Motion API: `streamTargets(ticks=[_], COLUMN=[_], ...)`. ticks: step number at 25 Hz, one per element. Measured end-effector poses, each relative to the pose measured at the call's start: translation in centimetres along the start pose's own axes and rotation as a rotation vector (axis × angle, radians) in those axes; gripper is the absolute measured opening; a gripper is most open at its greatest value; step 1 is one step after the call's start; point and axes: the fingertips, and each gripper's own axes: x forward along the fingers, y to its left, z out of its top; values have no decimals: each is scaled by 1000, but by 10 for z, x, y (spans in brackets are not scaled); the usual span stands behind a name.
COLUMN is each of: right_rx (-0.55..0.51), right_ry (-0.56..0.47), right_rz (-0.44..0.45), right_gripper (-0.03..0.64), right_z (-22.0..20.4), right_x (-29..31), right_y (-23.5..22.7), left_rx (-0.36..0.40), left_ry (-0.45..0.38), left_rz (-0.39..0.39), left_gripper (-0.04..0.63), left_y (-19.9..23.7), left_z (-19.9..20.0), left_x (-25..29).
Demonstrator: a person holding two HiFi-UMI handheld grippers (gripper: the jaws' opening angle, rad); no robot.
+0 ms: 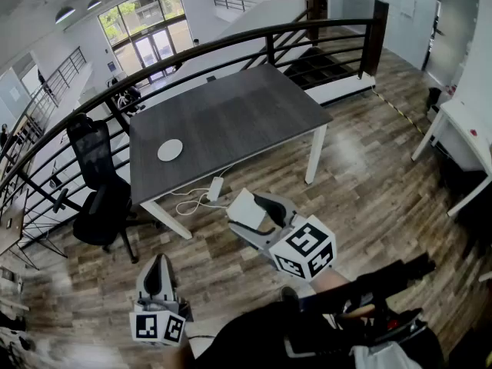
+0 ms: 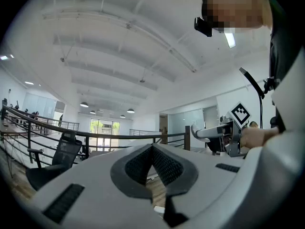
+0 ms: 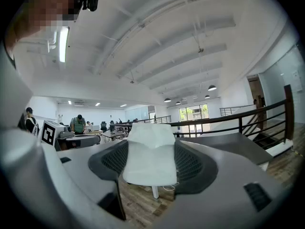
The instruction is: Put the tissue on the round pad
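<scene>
Nearest, at 7 o'clock in the head view, the left gripper has its fingers closed tip to tip with nothing between them. Just beyond it, the right gripper has its fingers set wide and pressed on both flanks of the white, flat, folded tissue. It holds the tissue in the air over the brown wood-plank floor, short of the desk. The tissue's long axis runs along the fingers, roughly 4 to 10 o'clock. Its free end sticks out past the fingertips and points to 10 o'clock, towards the dark grey rectangular desk. The small white round pad lies on the desk near its edge at 11 o'clock, well apart from the tissue.

The likely trouble is a miss. The tissue looks light and soft, so letting it go from a height could send it off the small pad. Because the pad sits close to the desk's edge, a short or skewed placement could drop the tissue to the floor. A soft pack may also sag out of so wide a grip.
</scene>
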Motion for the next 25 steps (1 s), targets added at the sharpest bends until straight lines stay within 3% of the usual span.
streamTargets(ticks=[16, 25], right_rx=[23, 6], right_ry=[-32, -20], right_rz=[-5, -29], right_gripper=[308, 308], right_z=[14, 5], right_x=[3, 23], right_y=[1, 37], left_rx=[5, -14], left_ry=[2, -15], left_rz=[-51, -68], left_gripper=[5, 5], left_y=[-6, 31], left_z=[13, 1], left_x=[1, -24])
